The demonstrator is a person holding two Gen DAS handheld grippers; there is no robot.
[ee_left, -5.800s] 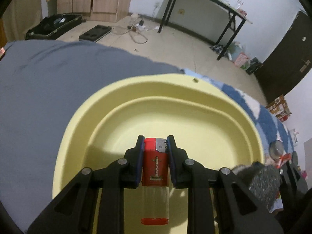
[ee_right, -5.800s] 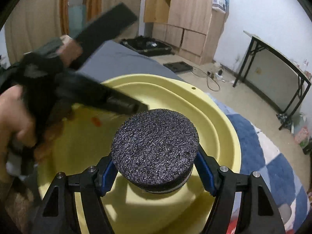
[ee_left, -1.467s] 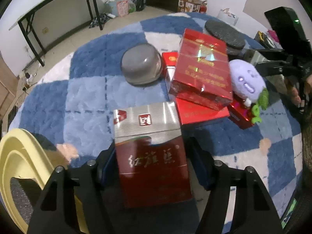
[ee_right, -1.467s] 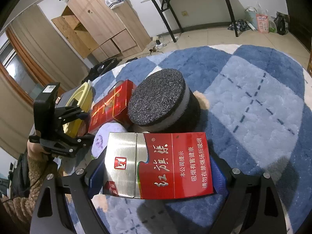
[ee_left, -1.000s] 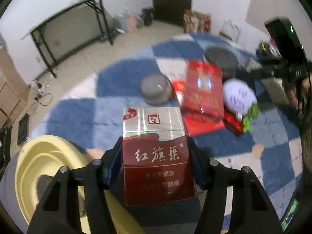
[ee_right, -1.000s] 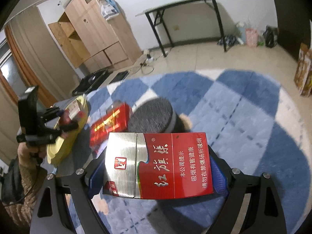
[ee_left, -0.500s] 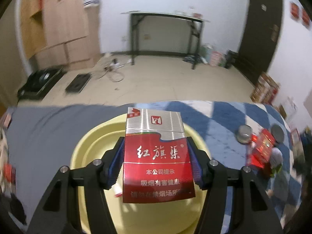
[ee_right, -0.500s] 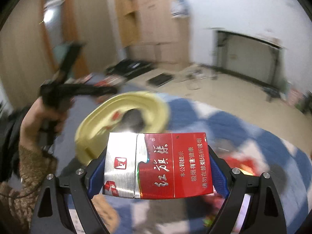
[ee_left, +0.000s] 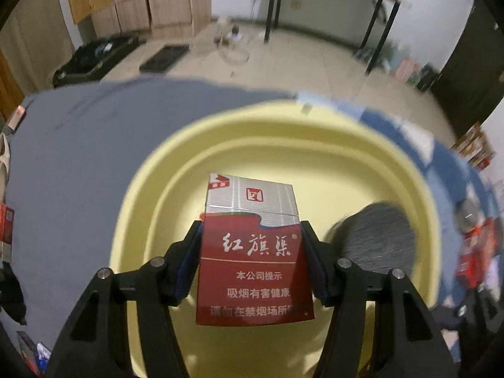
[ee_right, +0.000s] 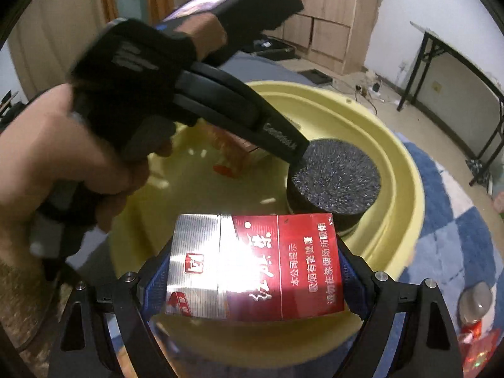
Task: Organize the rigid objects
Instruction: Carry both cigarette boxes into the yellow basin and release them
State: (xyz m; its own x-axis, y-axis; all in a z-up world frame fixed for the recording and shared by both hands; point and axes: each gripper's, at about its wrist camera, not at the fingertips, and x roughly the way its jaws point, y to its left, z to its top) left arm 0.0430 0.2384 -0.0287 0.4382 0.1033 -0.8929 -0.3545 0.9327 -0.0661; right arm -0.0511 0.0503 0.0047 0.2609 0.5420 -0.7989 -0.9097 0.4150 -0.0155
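My left gripper [ee_left: 253,245] is clamped on a red and silver cigarette pack [ee_left: 252,252], its two fingers pressed against the pack's long sides, with the pack upright in the lower centre of the left wrist view. I hold it over the yellow basin [ee_left: 151,170], which fills the middle of that frame. A round black sponge [ee_left: 379,242] lies inside the basin at right.

My right gripper [ee_right: 252,271] is closed on a second cigarette pack [ee_right: 255,264], gripped sideways by its short ends, at the lower centre of the right wrist view, over the basin's near rim [ee_right: 406,220]. Just beyond it sits the sponge [ee_right: 337,179]. The hand [ee_right: 63,145] with the left gripper fills the upper left, its fingers [ee_right: 283,143] reaching down into the basin beside the sponge. The blue checked rug [ee_right: 453,220] shows at right.
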